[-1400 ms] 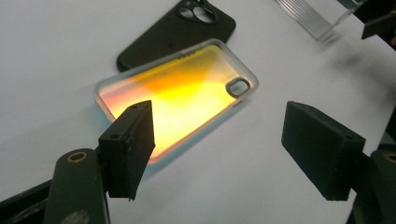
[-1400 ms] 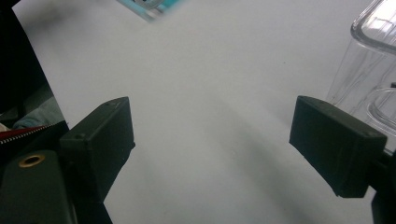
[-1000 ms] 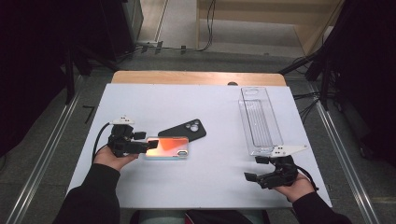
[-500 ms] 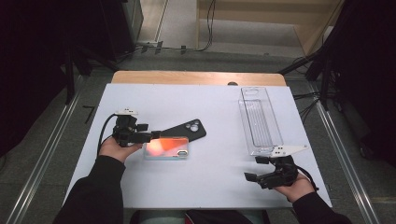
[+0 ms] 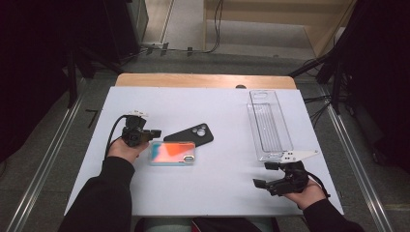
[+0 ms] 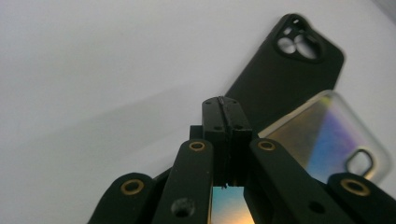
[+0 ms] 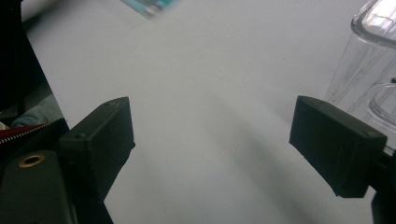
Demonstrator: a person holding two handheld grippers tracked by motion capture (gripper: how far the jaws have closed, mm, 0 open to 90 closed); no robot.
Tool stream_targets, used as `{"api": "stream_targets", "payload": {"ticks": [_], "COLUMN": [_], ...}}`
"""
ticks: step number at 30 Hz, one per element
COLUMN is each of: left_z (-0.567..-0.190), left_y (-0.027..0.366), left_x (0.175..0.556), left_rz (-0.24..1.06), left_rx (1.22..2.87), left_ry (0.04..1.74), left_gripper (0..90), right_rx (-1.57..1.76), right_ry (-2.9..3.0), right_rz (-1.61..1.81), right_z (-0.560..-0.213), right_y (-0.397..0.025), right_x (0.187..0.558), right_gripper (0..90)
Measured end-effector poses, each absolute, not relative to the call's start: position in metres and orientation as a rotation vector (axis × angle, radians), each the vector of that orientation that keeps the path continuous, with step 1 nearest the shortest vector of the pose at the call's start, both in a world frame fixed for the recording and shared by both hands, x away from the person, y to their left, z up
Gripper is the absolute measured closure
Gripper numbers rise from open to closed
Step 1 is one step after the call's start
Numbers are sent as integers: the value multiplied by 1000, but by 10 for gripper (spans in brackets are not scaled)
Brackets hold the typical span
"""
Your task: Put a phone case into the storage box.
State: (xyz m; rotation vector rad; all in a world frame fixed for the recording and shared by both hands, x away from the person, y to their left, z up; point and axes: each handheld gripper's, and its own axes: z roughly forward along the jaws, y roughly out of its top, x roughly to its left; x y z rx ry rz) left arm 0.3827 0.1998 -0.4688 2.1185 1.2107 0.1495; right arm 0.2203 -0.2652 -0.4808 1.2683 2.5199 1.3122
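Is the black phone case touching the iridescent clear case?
Cannot tell. In the high view the black phone case and the iridescent clear case meet with no visible gap; in the left gripper view their edges overlap, but actual contact isn't plain.

Left gripper (image 5: 153, 132) jaws closed; right gripper (image 5: 264, 175) jaws spread.

Both forearms wear long black sleeves that reach the wrists. The left gripper (image 5: 155, 132) is a small black block with a white piece on its top and a black cable looping from its far side round the wrist. In the left gripper view its jaws are flat black bars, each with brass-ringed pivot holes and a dark screw. The right gripper (image 5: 264, 174) is black too, topped by a pale grey three-cornered plate, with a thin black cable trailing near the wrist. Its jaws end in blocky black pads (image 7: 337, 142), and one brass-ringed hole shows at the left arm.
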Motion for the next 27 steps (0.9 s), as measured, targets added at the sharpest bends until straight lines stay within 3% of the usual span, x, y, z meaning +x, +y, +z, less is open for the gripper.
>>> {"api": "stream_targets", "payload": {"ticks": [27], "left_z": [-481], "left_y": [209], "left_x": [364], "left_rz": [91], "left_rx": [2206], "left_ry": [1198], "left_gripper": [900], "right_rx": [1273], "right_ry": [2508], "right_rz": [1317], "right_z": [-480], "right_y": [-267], "right_x": [219], "right_gripper": [122]}}
